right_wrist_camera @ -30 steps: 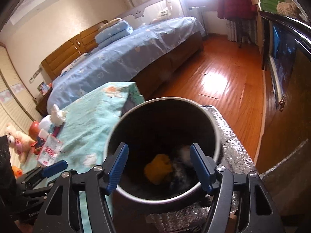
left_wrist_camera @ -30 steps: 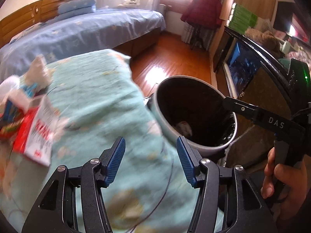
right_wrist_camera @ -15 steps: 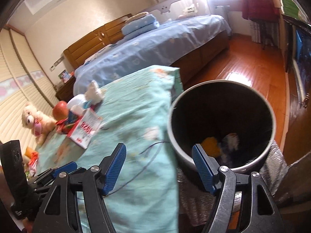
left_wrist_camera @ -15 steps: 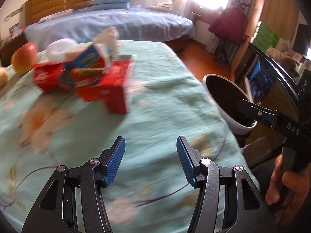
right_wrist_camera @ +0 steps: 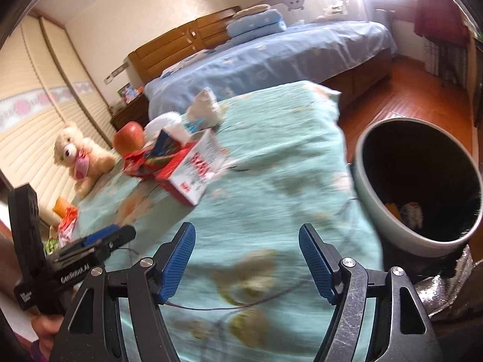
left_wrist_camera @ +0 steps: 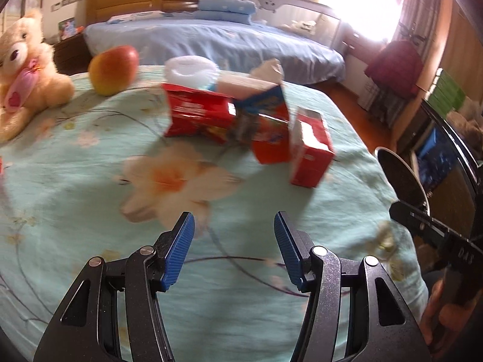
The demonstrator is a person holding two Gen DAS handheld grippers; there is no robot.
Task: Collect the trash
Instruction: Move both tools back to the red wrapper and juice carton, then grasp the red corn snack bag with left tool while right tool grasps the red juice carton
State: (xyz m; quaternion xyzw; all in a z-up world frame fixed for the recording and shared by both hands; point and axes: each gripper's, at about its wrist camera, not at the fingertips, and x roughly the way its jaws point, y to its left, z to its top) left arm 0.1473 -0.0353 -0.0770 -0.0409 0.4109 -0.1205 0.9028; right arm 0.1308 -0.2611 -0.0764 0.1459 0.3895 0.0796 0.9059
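We hold the left gripper (left_wrist_camera: pixel 232 249) over the bench (left_wrist_camera: pixel 90 199), which is covered by a light green floral cloth; its blue-padded jaws stand wide apart with nothing between them. Straight ahead of it, well apart from the fingertips, lies the trash pile: a red snack wrapper (left_wrist_camera: pixel 197 114), a blue and red carton (left_wrist_camera: pixel 267 129) leaning against it, and a red and white box (left_wrist_camera: pixel 311 150) just to the right. Behind these we see a white plastic cup (left_wrist_camera: pixel 190 71) and a crumpled tissue (left_wrist_camera: pixel 268 68). Further ahead and to the left sit an apple (left_wrist_camera: pixel 113 69) and a teddy bear (left_wrist_camera: pixel 24 69).

Our right gripper (right_wrist_camera: pixel 246 255) also hangs over the cloth with its jaws spread and empty. The trash bin (right_wrist_camera: pixel 419 181) stands just beside the bench edge, ahead and to the right of this gripper, with yellow and pale scraps lying at its bottom. The same trash pile is ahead and to the left, the box (right_wrist_camera: pixel 193 169) nearest. In this view the left gripper's body shows at the far left. Both views are blurred by motion.
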